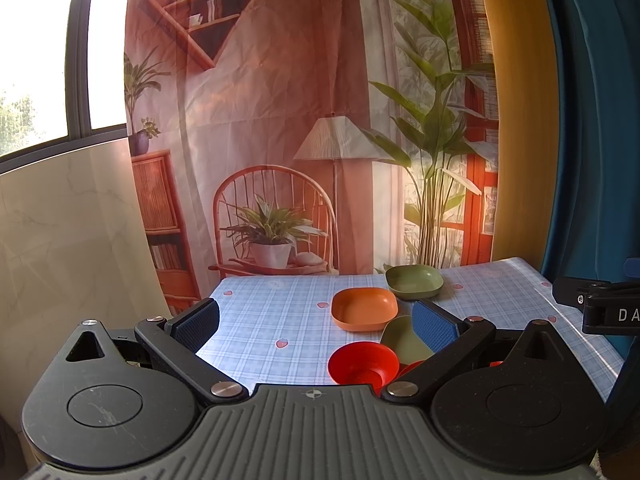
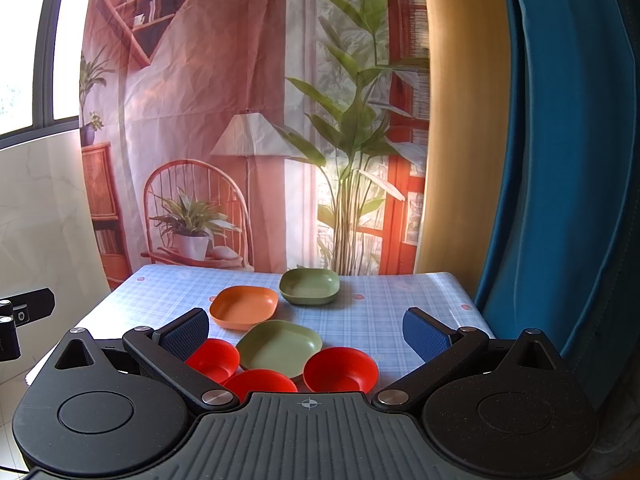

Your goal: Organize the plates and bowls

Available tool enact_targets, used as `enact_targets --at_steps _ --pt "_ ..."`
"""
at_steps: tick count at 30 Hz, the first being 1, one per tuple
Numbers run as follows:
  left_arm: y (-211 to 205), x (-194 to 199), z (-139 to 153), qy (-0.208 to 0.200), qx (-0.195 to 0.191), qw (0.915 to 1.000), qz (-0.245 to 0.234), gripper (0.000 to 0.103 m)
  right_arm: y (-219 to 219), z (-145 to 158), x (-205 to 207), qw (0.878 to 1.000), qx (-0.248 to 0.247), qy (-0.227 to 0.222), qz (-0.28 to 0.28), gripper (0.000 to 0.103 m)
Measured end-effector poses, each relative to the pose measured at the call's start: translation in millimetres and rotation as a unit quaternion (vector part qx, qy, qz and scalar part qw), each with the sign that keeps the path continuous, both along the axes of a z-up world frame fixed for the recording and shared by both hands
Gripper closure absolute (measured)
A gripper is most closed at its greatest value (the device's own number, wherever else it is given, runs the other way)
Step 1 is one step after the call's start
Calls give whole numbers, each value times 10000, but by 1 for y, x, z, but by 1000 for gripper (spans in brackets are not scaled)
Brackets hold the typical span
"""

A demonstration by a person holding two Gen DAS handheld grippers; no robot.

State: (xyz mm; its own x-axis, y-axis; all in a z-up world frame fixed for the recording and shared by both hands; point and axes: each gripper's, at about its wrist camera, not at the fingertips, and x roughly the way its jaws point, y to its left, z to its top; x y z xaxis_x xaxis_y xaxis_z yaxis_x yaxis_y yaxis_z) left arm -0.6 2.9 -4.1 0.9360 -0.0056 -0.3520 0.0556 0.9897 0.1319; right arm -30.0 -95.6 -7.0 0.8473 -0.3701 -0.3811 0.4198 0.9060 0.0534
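On the blue checked table (image 2: 380, 312) lie three square plates: an orange one (image 2: 244, 306), a dark green one (image 2: 309, 286) behind it, and a light green one (image 2: 280, 346) in front. Three red bowls sit nearest me: left (image 2: 214, 360), middle (image 2: 260, 384), right (image 2: 340, 368). My right gripper (image 2: 308, 332) is open and empty, held above the bowls. My left gripper (image 1: 316, 320) is open and empty, over the table's left part; there I see the orange plate (image 1: 364, 308), the dark green plate (image 1: 414, 280), the light green plate (image 1: 400, 340) and one red bowl (image 1: 362, 362).
A printed backdrop (image 2: 240, 120) hangs behind the table. A blue curtain (image 2: 560, 160) hangs at the right, close to the table's right edge. A marble wall and window are at the left. The right gripper's body (image 1: 600, 308) shows at the right of the left wrist view.
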Motion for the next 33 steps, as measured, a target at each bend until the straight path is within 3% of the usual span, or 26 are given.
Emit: enact_targets --at_steps 25,33 --pt "0 -1 -2 21 -29 10000 -62 0 -1 -3 0 10000 25 -4 14 0" --pt "1 3 -2 31 -49 9994 -336 0 -4 -4 0 9999 115 -98 36 0"
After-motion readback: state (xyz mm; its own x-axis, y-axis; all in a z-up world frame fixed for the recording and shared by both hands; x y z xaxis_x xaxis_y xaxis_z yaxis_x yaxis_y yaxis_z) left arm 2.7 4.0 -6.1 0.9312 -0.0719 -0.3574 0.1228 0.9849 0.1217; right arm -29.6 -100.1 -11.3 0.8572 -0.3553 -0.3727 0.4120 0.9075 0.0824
